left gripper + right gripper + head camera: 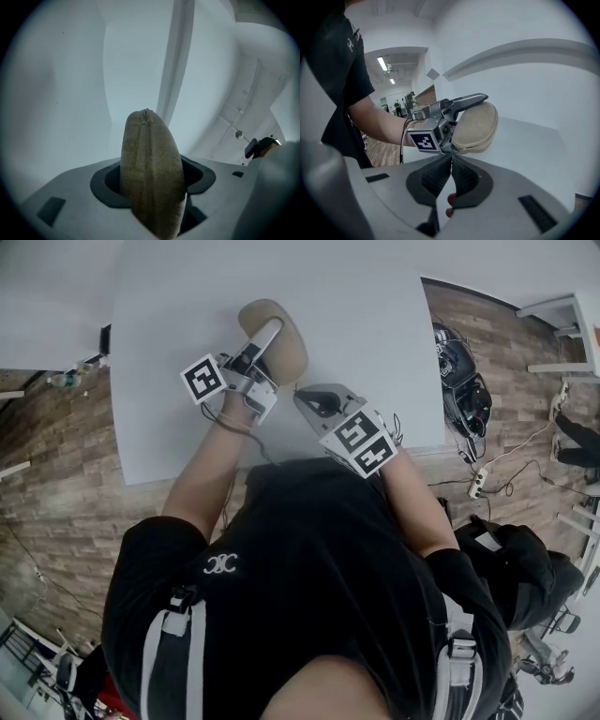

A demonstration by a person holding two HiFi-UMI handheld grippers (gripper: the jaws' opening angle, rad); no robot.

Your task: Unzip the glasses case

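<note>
- Your left gripper (151, 190) has its jaws spread wide and clamped on the glasses case (286, 343), one pad on each broad face.
- The case is tan and oval. You hold it on edge, tilted up above the white table (375, 324), and I can't tell whether its far end touches the top.
- Your right gripper (451, 160) has its jaws pressed fully together with nothing between them. The tips sit just beside the case's near end, close to the left gripper.
- Progress: the grasp is done, the unzipping isn't. In the left gripper view the zipper (135, 140) runs up one side with the two halves together and no gap showing.
- A small tab at the case's far tip looks like the zipper pull (146, 114). It's small, so that's a guess.
- Left to do, my read: open the right jaws, get them onto that tab, and run it round the seam while the left gripper holds the case steady.
- Surface: the tabletop is plain matte white, and I see nothing on it apart from the case and your grippers.
- Room: a wood-plank floor (56, 484) surrounds the table, and a power strip (478, 482) with loose cables lies on your right.
- White walls stand behind the table. The right gripper view shows a lit corridor with ceiling lights (386, 63) further off.
</note>
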